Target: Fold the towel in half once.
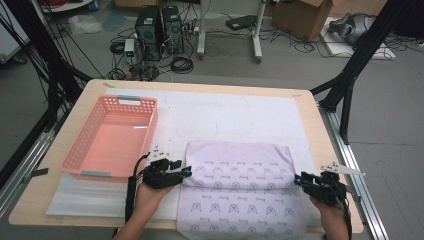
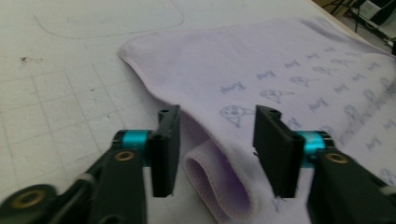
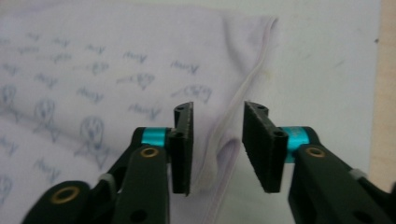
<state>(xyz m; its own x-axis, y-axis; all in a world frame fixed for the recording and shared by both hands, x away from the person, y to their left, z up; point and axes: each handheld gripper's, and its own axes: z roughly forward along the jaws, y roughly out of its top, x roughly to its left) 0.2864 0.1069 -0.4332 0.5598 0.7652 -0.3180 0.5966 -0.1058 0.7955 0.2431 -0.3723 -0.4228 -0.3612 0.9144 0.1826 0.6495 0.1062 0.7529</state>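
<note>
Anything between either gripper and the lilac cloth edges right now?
Nothing visible. The left gripper has the folded edge of the lilac cloth directly between its open jaws, and the right gripper straddles the cloth's opposite hem the same way, pads not pressing.

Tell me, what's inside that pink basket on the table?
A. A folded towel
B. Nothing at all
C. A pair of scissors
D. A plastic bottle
B: in the high view the pink basket shows only its bare floor, while the lilac printed cloth lies on the white mat beside it.
</note>
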